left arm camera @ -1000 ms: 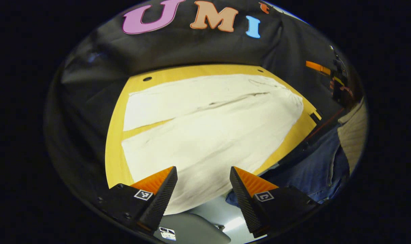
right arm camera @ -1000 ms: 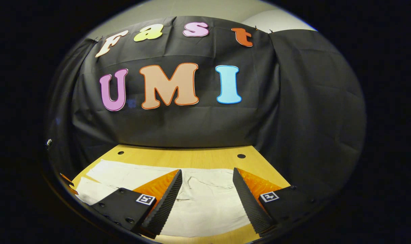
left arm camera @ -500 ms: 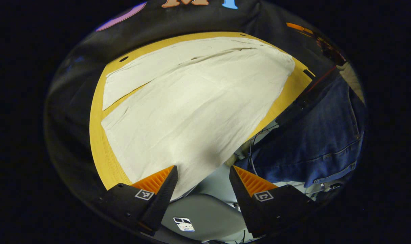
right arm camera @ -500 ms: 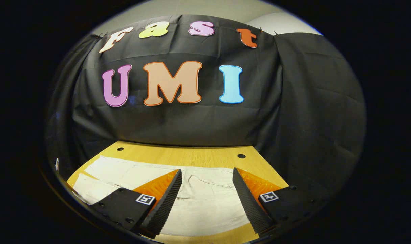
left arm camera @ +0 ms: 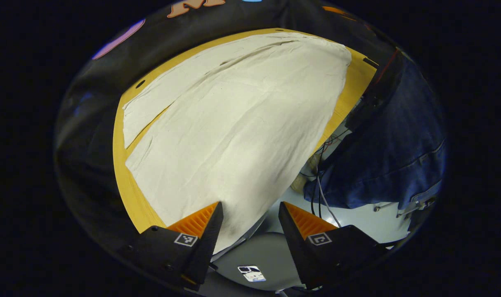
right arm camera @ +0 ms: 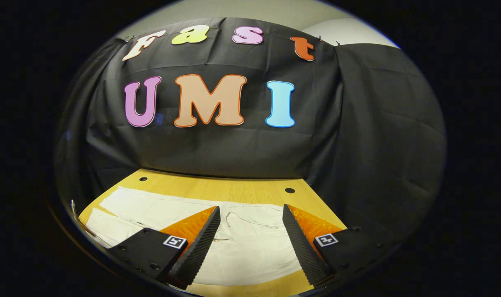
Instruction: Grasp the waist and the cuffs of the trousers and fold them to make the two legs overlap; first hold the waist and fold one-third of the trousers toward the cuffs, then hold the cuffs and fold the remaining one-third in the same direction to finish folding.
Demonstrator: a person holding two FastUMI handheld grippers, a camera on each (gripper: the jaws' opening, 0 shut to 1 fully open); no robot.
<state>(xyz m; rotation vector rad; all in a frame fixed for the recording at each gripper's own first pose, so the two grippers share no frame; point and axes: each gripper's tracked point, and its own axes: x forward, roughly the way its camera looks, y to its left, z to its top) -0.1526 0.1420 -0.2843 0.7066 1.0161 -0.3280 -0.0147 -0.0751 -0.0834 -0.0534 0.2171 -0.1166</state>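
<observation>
Cream trousers lie flat on a yellow wooden table, legs spread apart toward the far left, and one leg's edge hangs over the near table edge. My left gripper is open above that near edge, its left finger over the cloth, nothing between the fingers. In the right gripper view the trousers' waist end lies below my right gripper, which hovers open above it and holds nothing.
A person's blue jeans stand at the table's near right side, with cables hanging beside them. A grey chair seat sits under the left gripper. The black cloth wall closes off the table's far side.
The left gripper has moved back and tilted down over the near table edge, so the floor, chair and jeans show more. The right gripper has barely shifted. Both stay open.
</observation>
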